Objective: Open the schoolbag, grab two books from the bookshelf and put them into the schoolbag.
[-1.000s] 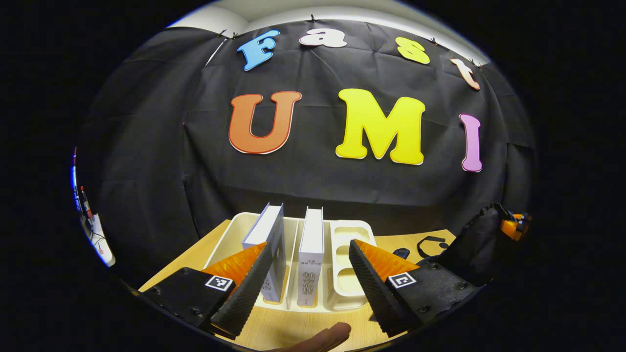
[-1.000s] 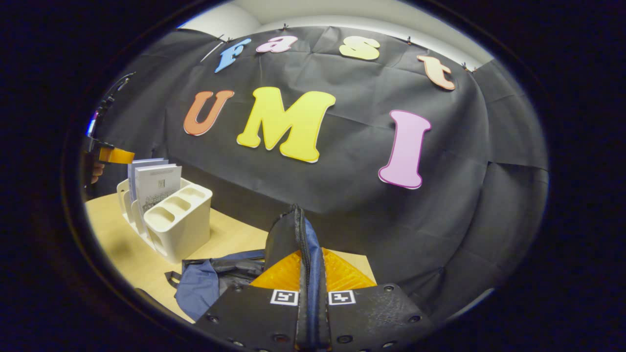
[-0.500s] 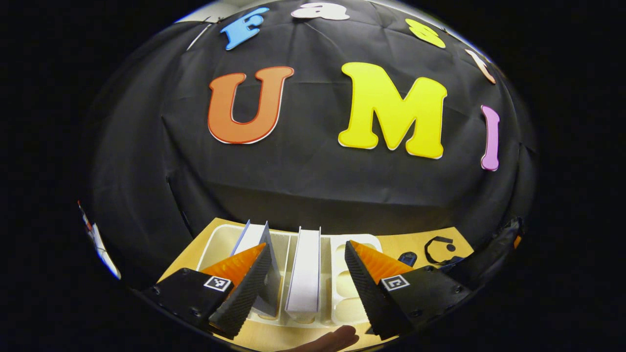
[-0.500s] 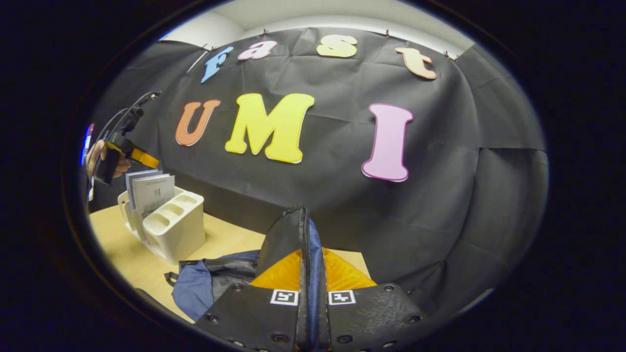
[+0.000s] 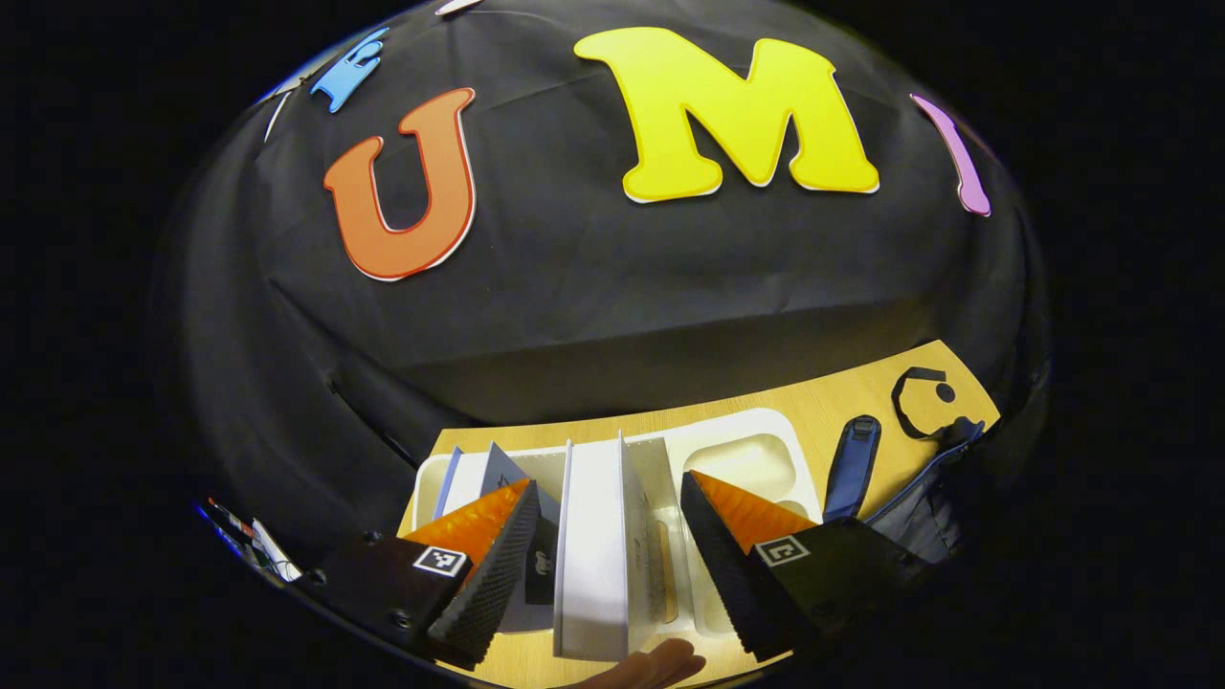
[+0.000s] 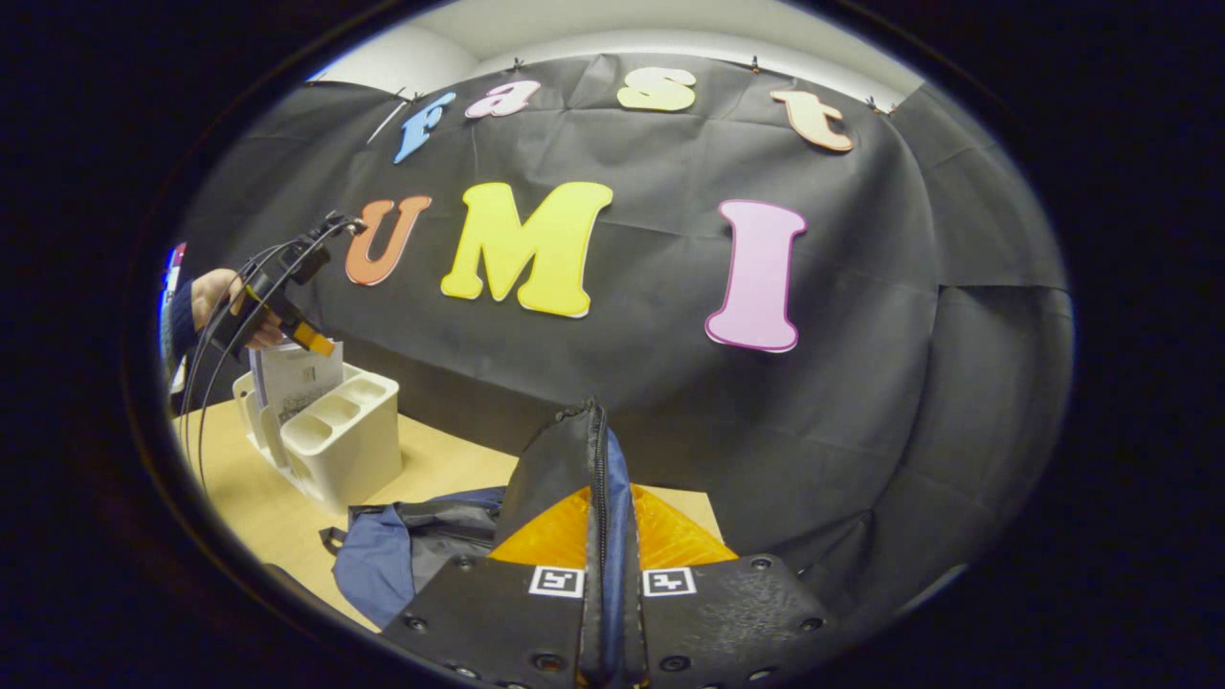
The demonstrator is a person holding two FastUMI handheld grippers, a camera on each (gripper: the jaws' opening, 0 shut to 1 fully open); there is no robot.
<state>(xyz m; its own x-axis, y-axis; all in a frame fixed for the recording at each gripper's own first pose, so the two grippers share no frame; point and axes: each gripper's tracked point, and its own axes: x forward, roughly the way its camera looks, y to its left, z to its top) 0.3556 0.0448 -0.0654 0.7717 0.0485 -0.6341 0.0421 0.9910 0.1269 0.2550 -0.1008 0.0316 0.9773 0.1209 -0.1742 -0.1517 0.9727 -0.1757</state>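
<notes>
In the left gripper view my left gripper (image 5: 609, 486) is open and points down over the white bookshelf (image 5: 756, 450). A white book (image 5: 593, 560) stands upright between its fingers, which do not touch it. A second book (image 5: 498, 471) leans in the slot behind the left finger. In the right gripper view my right gripper (image 6: 598, 507) is shut on the schoolbag's zipper edge (image 6: 593, 459) and holds it up. The bag's blue and black fabric (image 6: 383, 565) lies slack on the table. Far off at the left, the left gripper (image 6: 287, 321) hovers over the books (image 6: 292, 378).
The wooden table (image 5: 842, 397) ends at the black cloth wall. A bag strap (image 5: 850, 469) and a loop lie to the right of the shelf. A person's hand (image 6: 215, 292) holds the left gripper, with cables trailing from it. A fingertip (image 5: 656, 662) shows under the book.
The left gripper has moved forward and tipped down over the shelf, so the white book now stands between its fingers. The right gripper keeps hold of the bag's edge, nearly still.
</notes>
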